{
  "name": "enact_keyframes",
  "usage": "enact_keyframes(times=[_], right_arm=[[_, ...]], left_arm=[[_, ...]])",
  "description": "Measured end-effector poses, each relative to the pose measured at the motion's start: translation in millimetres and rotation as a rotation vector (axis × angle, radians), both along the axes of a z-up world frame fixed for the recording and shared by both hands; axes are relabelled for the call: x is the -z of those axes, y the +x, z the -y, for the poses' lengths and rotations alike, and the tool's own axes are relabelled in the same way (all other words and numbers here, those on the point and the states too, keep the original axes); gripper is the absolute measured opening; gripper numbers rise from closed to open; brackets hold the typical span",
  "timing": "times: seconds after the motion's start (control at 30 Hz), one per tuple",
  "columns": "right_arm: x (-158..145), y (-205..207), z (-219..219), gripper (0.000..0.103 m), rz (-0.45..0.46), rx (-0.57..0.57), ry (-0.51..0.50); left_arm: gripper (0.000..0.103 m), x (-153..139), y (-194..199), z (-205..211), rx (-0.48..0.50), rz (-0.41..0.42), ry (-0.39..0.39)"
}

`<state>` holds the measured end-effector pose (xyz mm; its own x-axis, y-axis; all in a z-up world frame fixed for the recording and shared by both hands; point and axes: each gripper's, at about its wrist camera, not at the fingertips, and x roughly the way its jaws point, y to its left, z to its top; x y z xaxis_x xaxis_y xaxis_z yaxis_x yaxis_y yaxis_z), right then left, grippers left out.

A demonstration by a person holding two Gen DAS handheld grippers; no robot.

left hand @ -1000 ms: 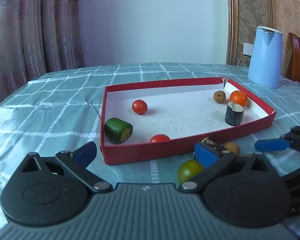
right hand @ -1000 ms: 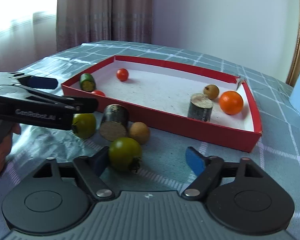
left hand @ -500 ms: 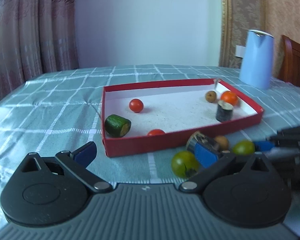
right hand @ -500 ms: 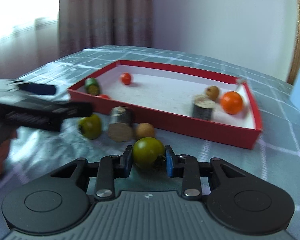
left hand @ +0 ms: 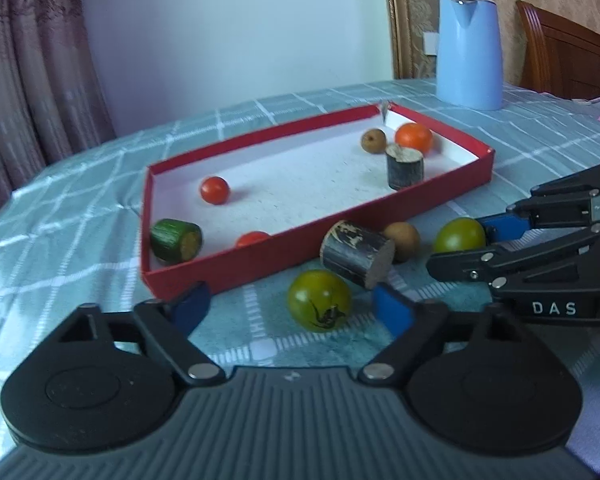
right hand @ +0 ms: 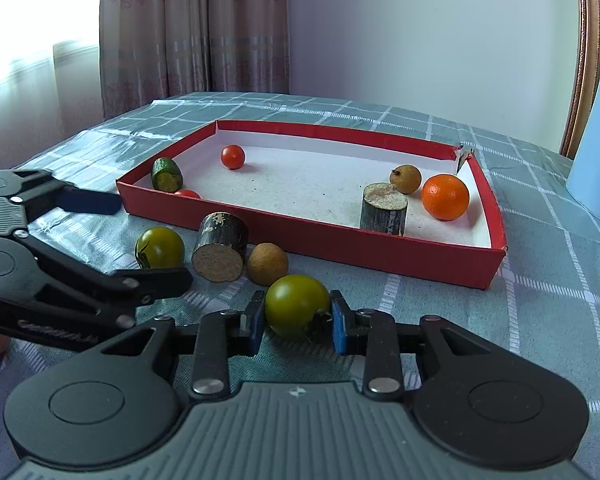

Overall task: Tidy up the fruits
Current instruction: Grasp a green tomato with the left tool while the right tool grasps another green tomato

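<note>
1. right gripper point(right hand: 298, 322): blue pads pressed on both sides of a green tomato point(right hand: 297, 306), which sits on the tablecloth point(right hand: 540, 320) at 6 o'clock of the red tray point(right hand: 380, 246), outside it.
2. same pair from the left wrist view: right gripper point(left hand: 466, 250) comes in from 3 o'clock, its tomato point(left hand: 459, 235) at the blue pad tip.
3. left gripper point(left hand: 292, 306): jaws spread and closing. second green tomato point(left hand: 319, 301) lies between the pads but nearer the right one; no pad touches it yet.
4. in the right wrist view the left gripper point(right hand: 148, 240) enters from 9 o'clock, second tomato point(right hand: 160, 248) between its two fingers.
5. loose on the cloth, btwn the two tomatoes: dark cylinder on its side point(right hand: 220, 248), cut face toward the right cam; brown round fruit point(right hand: 267, 264) just beside it at its 3 o'clock.
6. inside tray, right wrist view: cucumber piece point(right hand: 166, 175) at the 9 o'clock corner, red tomato point(right hand: 233, 157) at approx 10 o'clock, a second red tomato point(right hand: 187, 194) half hidden behind the near wall.
7. tray 3 o'clock end: upright dark cylinder point(right hand: 383, 210), small brown fruit point(right hand: 405, 179), orange point(right hand: 445, 197), all close together.
8. blue kettle point(left hand: 469, 51) stands off the tray, at 1 o'clock in the left wrist view.
</note>
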<state>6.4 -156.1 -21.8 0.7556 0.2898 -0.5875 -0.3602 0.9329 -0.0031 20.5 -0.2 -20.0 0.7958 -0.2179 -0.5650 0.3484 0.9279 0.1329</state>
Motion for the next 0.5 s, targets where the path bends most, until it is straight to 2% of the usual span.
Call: enact_keyframes(times=[0.07,0.1,0.13,0.33,0.5], right_arm=[[0.0,-0.3,0.1,0.032,0.0,0.001,0.001],[0.2,-0.3,0.5,0.032,0.0,0.001,0.002],[0.2,-0.2,0.4,0.032,0.0,0.001,0.002],[-0.1,-0.2,0.8,0.032,0.001,0.002,0.003],[-1.0,-0.5,1.9,0.032,0.005,0.008,0.004]], left_arm=[[0.045,1.3,3.0,-2.5,0.034,-0.034,-0.032],[0.035,0.7,2.3,-4.4,0.06,-0.044,-0.06],[0.03,0.9,0.8,-4.6,0.07,-0.046,-0.066],[0.03,1.1,-7.5,5.1,0.05,-0.005,-0.008],[0.03,-0.8,-13.5,9.8,-0.025,0.03,0.045]])
